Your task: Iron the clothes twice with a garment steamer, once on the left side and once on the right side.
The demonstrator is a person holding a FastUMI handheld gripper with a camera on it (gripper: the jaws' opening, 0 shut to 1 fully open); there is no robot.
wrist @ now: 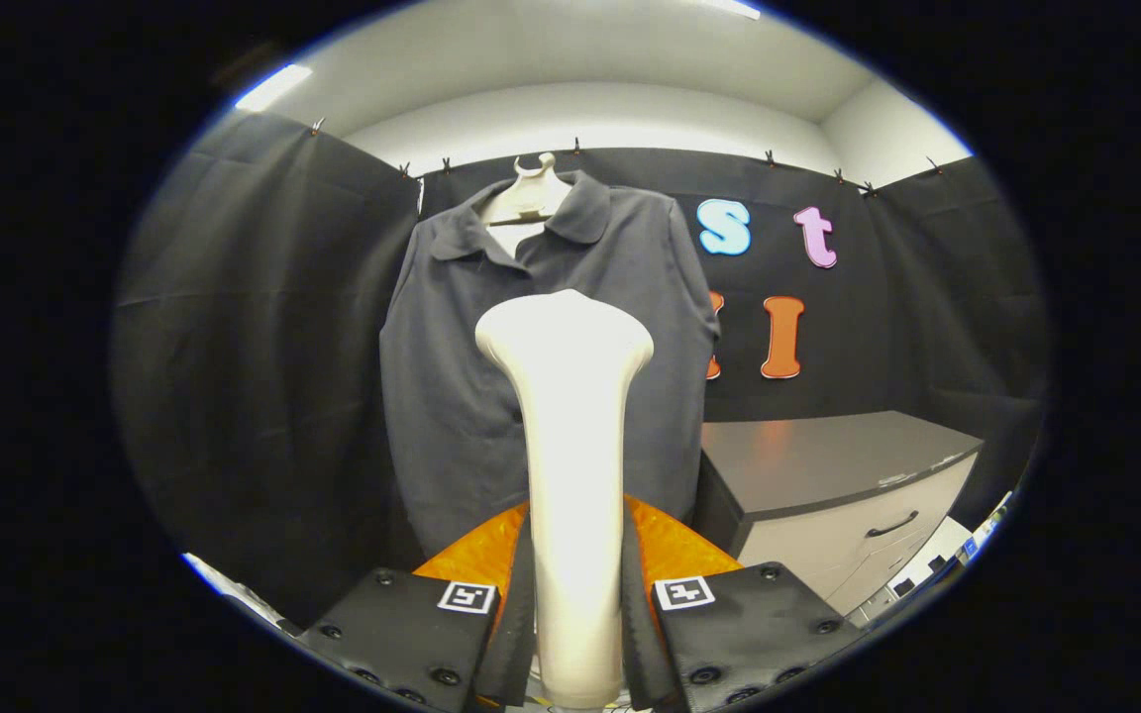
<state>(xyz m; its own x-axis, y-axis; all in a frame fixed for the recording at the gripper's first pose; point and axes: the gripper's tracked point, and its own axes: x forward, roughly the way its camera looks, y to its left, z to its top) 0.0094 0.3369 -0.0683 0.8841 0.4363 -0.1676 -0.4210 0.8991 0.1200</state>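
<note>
Fisheye view along the tongs [576,634]. The tongs are clenched on the handle of the garment steamer [570,446]: a finger presses on each side of the pale shaft, which rises straight ahead between them and widens into a broad head. The head points at 12 o'clock, toward the shirt [452,396], and covers part of the shirt's front just right of its middle.

The dark, collared shirt hangs on a pale hanger [531,193] against the black cloth wall. It lies beyond the steamer head; whether the head touches the fabric or stands a little off it cannot be told from this angle. The head's working face is turned away, and no steam can be made out.

At about 4 o'clock from the steamer, beside the shirt's lower right edge, stands a desk [828,465] with a grey top and a pale drawer front carrying a dark handle [892,524].

Progress, as a judgement: the steamer is already in hand and raised to the garment, so pickup is complete. The fabric gives no sign of a finished pass. The head sits near the middle rather than clearly on either half. Both the left-side and the right-side strokes should be treated as outstanding.
</note>
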